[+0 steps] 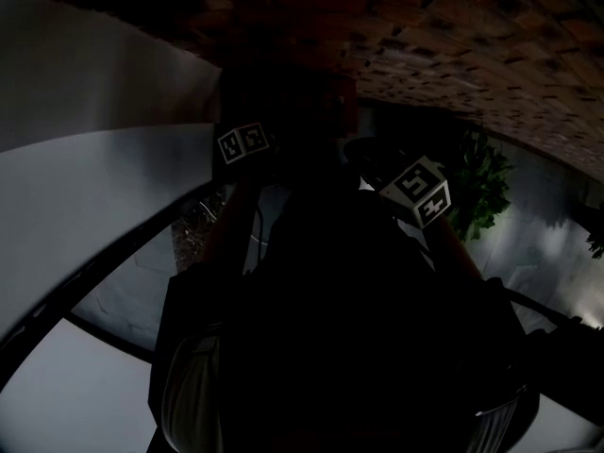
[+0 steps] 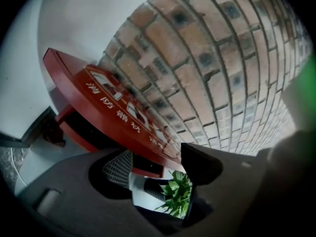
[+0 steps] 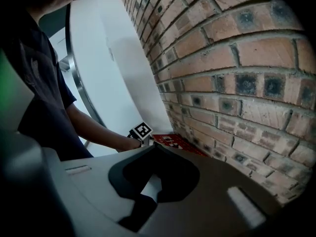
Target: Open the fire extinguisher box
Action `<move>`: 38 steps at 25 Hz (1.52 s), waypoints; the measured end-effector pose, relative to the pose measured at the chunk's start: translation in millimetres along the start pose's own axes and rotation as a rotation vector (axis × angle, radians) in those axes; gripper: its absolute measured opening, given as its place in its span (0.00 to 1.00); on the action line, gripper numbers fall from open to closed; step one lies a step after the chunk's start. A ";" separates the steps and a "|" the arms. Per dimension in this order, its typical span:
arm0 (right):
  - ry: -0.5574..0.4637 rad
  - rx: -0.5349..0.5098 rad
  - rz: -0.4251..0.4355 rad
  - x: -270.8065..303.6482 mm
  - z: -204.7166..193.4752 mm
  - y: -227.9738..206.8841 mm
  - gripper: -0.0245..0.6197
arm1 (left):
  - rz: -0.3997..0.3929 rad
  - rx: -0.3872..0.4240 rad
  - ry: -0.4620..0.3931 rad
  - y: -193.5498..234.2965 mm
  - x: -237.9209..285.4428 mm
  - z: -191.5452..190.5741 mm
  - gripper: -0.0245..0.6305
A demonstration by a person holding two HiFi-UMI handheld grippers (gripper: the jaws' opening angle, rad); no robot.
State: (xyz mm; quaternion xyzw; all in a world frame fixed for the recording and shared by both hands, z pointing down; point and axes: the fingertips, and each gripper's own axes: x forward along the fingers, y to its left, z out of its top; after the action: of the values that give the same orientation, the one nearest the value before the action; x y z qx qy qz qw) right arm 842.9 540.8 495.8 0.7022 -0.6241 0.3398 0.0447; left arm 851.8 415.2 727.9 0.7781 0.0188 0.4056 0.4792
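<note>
1. The red fire extinguisher box [image 2: 113, 113] sits at the foot of the brick wall [image 2: 212, 58], just beyond my left gripper [image 2: 159, 157]. There's a dark gap under its lettered panel, so I judge the lid is partly up, but I'm not sure.
2. Left gripper fingers are wide and hold nothing. Only the potted plant [image 2: 178, 194] shows through the gap.
3. Right gripper [image 3: 155, 147] fingers look drawn together and empty. It's off the box and pointing along the wall.
4. To do it well, I'd slide one left finger under the panel's near edge and hook it rather than pinch.
5. I'd lift along the hinge arc, not straight up, or the edge may slip off.
6. I'd keep the right gripper out of the lid's swing, or brace the box body with it.
7. The head view is nearly black, so I'd steer by the gripper views.
</note>
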 end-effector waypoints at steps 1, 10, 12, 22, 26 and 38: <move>-0.013 -0.001 -0.006 -0.4 2.0 -2.0 0.04 | 0.002 0.020 0.006 -4.9 -1.1 5.3 0.52; -0.055 -0.001 -0.033 -17.6 1.7 -14.8 0.04 | 0.002 0.198 -0.015 -43.7 -3.4 45.8 0.48; -0.057 -0.004 -0.044 -21.2 -0.7 -19.2 0.04 | 0.010 0.239 -0.027 -49.6 -2.2 57.2 0.48; -0.083 0.031 -0.108 -36.4 5.1 -35.4 0.04 | -0.002 0.342 -0.061 -75.8 14.6 100.5 0.46; -0.074 0.042 -0.114 -34.1 1.4 -34.3 0.04 | 0.006 0.354 -0.054 -75.4 17.2 104.3 0.45; -0.060 0.039 -0.125 -21.6 8.1 -31.6 0.04 | 0.019 0.503 -0.006 -74.1 28.9 119.2 0.45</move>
State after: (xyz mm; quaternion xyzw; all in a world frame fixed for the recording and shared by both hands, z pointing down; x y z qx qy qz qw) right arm 875.2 562.0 489.5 0.7504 -0.5734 0.3272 0.0333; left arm 975.1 380.2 664.0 0.8742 0.1103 0.3902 0.2669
